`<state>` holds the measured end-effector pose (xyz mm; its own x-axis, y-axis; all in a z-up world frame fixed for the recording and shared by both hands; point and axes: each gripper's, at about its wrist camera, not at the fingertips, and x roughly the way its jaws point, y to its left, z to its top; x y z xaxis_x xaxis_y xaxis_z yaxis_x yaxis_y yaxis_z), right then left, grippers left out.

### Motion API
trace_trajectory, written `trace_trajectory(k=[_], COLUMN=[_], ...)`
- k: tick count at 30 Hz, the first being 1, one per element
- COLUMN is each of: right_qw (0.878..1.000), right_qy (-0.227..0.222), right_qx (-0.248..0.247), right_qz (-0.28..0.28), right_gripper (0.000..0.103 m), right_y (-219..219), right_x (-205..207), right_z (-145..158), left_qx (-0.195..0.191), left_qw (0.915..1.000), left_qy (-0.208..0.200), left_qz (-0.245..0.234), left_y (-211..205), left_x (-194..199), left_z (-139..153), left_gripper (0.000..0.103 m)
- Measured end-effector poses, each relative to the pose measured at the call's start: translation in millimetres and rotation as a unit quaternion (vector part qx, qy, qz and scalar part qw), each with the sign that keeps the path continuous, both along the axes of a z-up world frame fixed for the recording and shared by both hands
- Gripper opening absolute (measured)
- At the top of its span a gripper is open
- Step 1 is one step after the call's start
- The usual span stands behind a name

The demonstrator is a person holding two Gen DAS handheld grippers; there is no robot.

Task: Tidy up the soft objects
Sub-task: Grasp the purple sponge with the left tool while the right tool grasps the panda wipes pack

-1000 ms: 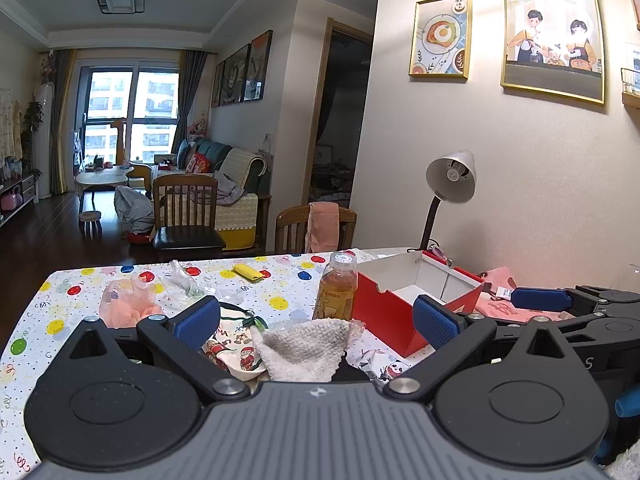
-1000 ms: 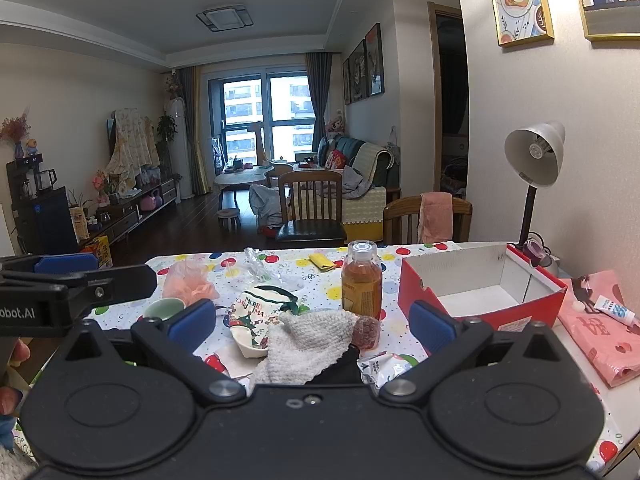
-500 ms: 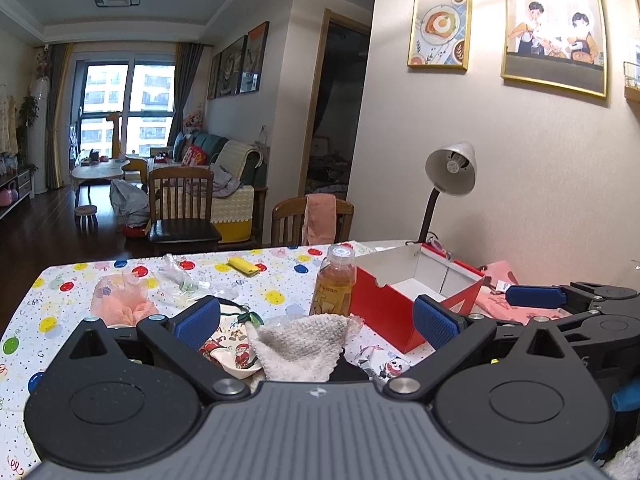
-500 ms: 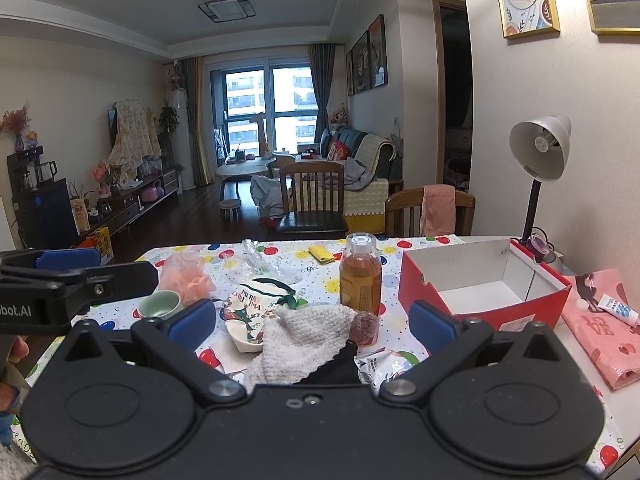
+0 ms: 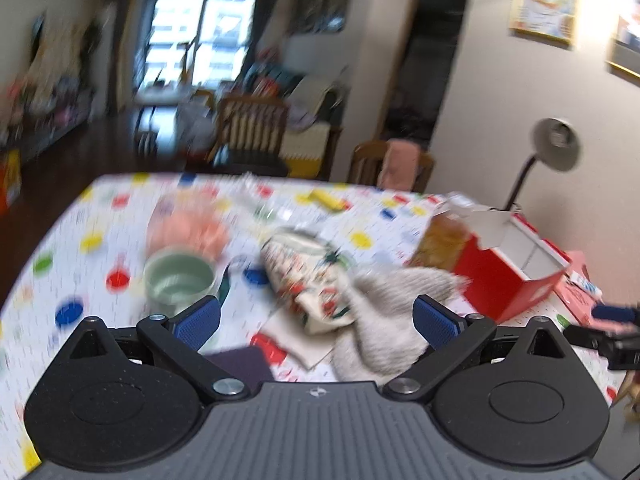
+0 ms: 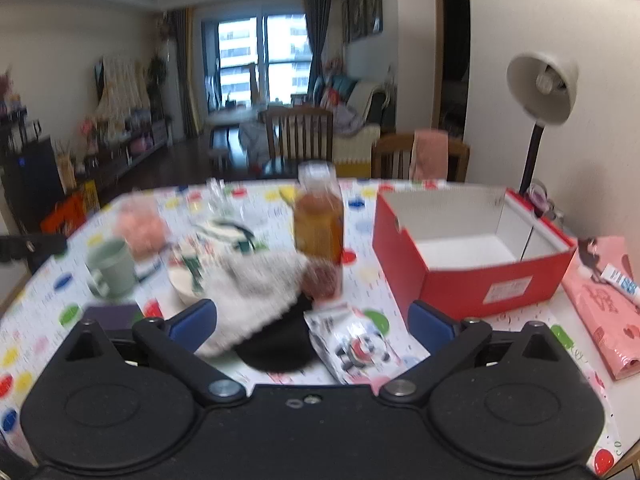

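Facing the grey knit cloth [image 6: 256,292] on the tabletop [image 6: 472,332], my right tongs [image 6: 312,320] are nearer; left tongs [image 5: 316,320] likewise gape empty, cloth lying ahead-right.

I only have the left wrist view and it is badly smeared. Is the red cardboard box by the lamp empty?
Observer: Yes. In the right wrist view the red cardboard box shows a bare white floor with nothing in it.
Operator: Is anything tucked under the pale knitted cloth?
Observer: A black soft item pokes out from beneath the pale knitted cloth.
Operator: Does the right gripper hold anything?
Observer: No. The right gripper is open, with nothing between its fingers.
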<state>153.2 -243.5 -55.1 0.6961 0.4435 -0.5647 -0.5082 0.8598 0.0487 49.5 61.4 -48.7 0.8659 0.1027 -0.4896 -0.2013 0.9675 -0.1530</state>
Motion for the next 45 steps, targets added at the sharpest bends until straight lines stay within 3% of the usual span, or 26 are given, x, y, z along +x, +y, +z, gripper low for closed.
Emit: trace_trajectory(k=[4,9,13,18,24,27,32,36,45], right_qw=[0.999,0.995,0.993,0.99,0.986,0.984,0.977,0.972,0.967], right_qy=[0.033,0.046,0.055,0.075,0.086,0.093,0.11,0.11,0.127], right_qx=[-0.035,-0.074,-0.089,-0.098,-0.121,-0.124,-0.137,-0.153,-0.158], right_qz=[0.015,0.038,0.051,0.064,0.08,0.092,0.122,0.141,0.151], right_gripper=[0.099,0.098,0.097,0.097,0.097,0.097,0.097,0.097,0.097], right_y=[-1.5,-1.4,-0.4,-3.8,-1.4,-0.5,0.7,4.0,16.7], right_x=[23.2,47.1,62.9,79.8,87.3,87.8,90.6,95.0,119.2], right_z=[-23.5,-46.2,-57.2,-66.3,-73.7,-76.2,-84.0,-88.4,-100.9], left_qx=[-0.05,-0.02,-0.021,0.022,0.046,0.074,0.139,0.179,0.202], left_qw=[0.997,0.9935,0.9882,0.9874,0.9741,0.9627,0.9224,0.8962,0.8684], left_qy=[0.043,0.093,0.135,0.154,0.18,0.182,0.222,0.253,0.303], left_qz=[0.039,0.063,0.07,-0.031,-0.129,-0.186,-0.284,-0.318,-0.336], left_y=[33.6,47.6,52.0,52.5,70.6,62.6,46.3,44.7,47.5], left_x=[12.0,25.3,40.1,45.6,54.4,62.5,82.8,95.7,121.2], left_z=[-26.6,-63.2,-87.3,-91.2,-101.5,-103.2,-116.3,-124.8,-139.6], left_gripper=[0.103,0.103,0.102,0.102,0.102,0.102,0.102,0.102,0.102])
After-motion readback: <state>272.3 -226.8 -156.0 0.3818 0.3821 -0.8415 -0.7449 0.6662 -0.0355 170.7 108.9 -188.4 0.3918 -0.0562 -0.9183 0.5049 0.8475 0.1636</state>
